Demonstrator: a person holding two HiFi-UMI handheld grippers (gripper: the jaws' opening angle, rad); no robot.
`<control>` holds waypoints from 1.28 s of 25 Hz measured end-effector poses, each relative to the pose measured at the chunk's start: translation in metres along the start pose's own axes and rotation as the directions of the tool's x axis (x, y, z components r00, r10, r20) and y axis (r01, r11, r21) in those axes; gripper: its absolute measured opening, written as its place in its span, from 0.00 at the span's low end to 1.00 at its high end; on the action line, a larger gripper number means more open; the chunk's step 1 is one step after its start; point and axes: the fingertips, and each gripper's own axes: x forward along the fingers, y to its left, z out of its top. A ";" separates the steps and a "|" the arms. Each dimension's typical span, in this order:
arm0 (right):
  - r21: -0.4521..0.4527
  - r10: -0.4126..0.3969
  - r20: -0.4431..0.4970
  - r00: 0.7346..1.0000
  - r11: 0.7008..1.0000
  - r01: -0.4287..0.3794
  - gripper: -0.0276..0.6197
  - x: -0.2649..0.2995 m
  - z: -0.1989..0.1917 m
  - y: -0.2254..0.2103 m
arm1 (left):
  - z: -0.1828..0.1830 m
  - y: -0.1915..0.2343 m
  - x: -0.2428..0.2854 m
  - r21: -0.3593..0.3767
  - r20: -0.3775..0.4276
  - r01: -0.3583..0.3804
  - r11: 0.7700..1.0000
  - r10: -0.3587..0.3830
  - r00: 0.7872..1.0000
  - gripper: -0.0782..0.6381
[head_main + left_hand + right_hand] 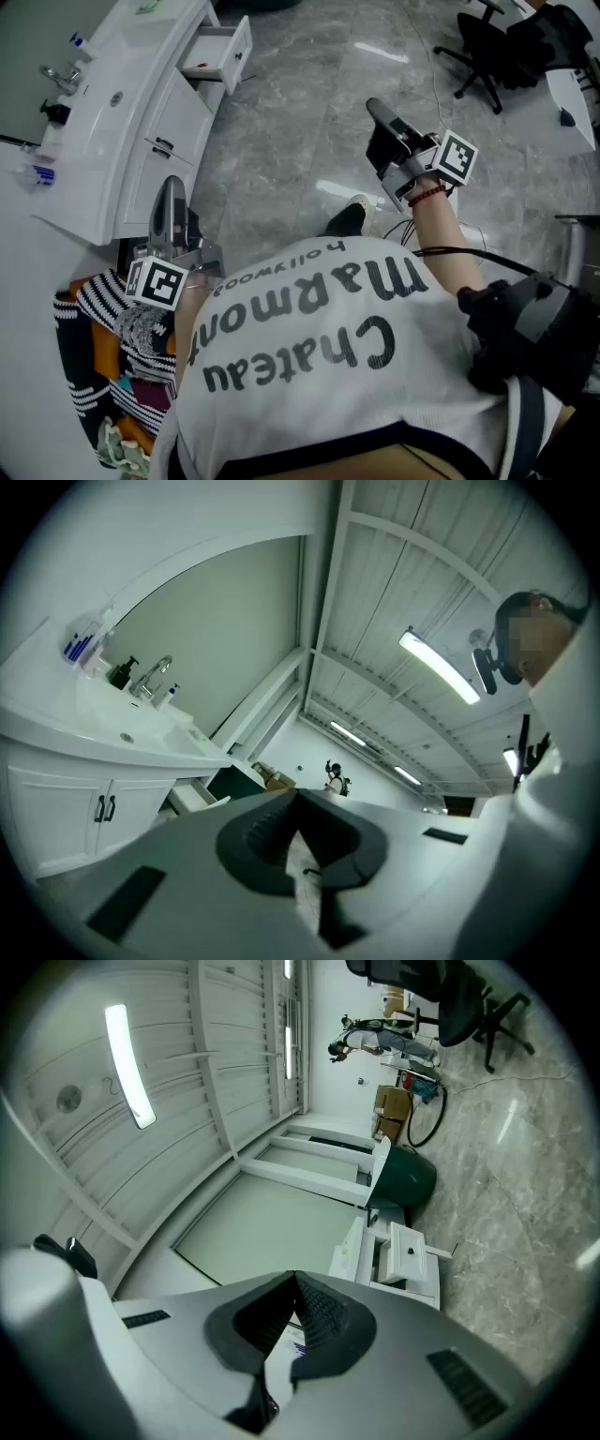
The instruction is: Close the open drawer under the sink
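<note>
Nearest, the left hand-held gripper (169,186) is held low beside the person's body, with its jaws pressed together on nothing. A heap of striped cloth (89,370) lies just beside it on the floor. The right hand-held gripper (373,107) is held out further ahead over the grey marble floor (300,122), and it too is closed and empty.

Beyond both stands the white sink cabinet (155,108). Its top drawer (220,54) is pulled out at the far end, well apart from either hand-held gripper. The person has not yet got near it, so I judge that closing it has not begun.

The main risk is a push that lands off-centre on the drawer front. That could skew the drawer on its runners and jam it part way in. Closed jaw tips could also slide off the smooth front or catch the small knob. A hard shove could slam the drawer.
</note>
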 end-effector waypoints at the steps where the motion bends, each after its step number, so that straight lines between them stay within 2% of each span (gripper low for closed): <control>1: 0.001 0.001 -0.005 1.000 1.000 -0.001 0.06 0.001 0.000 0.001 | 0.001 -0.001 0.001 0.000 0.000 0.000 1.000 0.000 1.000 0.12; 8: -0.010 -0.012 -0.051 0.999 1.000 0.012 0.06 0.009 -0.008 0.002 | -0.009 -0.008 0.009 -0.003 -0.046 0.007 1.000 -0.008 0.999 0.12; 13: -0.143 -0.051 -0.180 0.982 0.989 0.025 0.06 0.028 -0.030 -0.002 | -0.028 -0.010 0.032 0.024 -0.113 0.017 1.000 -0.014 0.993 0.12; 17: -0.231 -0.085 -0.262 0.961 0.973 0.023 0.06 0.045 -0.030 -0.010 | -0.040 -0.020 0.061 0.035 -0.137 0.021 0.999 -0.016 0.990 0.12; 21: -0.320 -0.133 -0.318 0.939 0.947 0.026 0.06 0.069 -0.008 -0.029 | -0.048 -0.022 0.096 0.059 -0.160 0.006 0.998 0.004 0.987 0.12; 24: -0.346 -0.158 -0.333 0.930 0.937 0.036 0.06 0.087 0.019 -0.048 | -0.049 -0.019 0.125 0.078 -0.153 -0.024 0.997 0.036 0.988 0.12; 28: -0.385 -0.169 -0.349 0.922 0.923 0.024 0.06 0.107 0.057 -0.068 | -0.051 -0.012 0.165 0.071 -0.134 -0.090 0.993 0.098 0.986 0.12; 32: -0.451 -0.182 -0.385 0.905 0.892 -0.012 0.06 0.123 0.087 -0.081 | -0.056 -0.012 0.203 0.061 -0.109 -0.113 0.992 0.120 0.987 0.12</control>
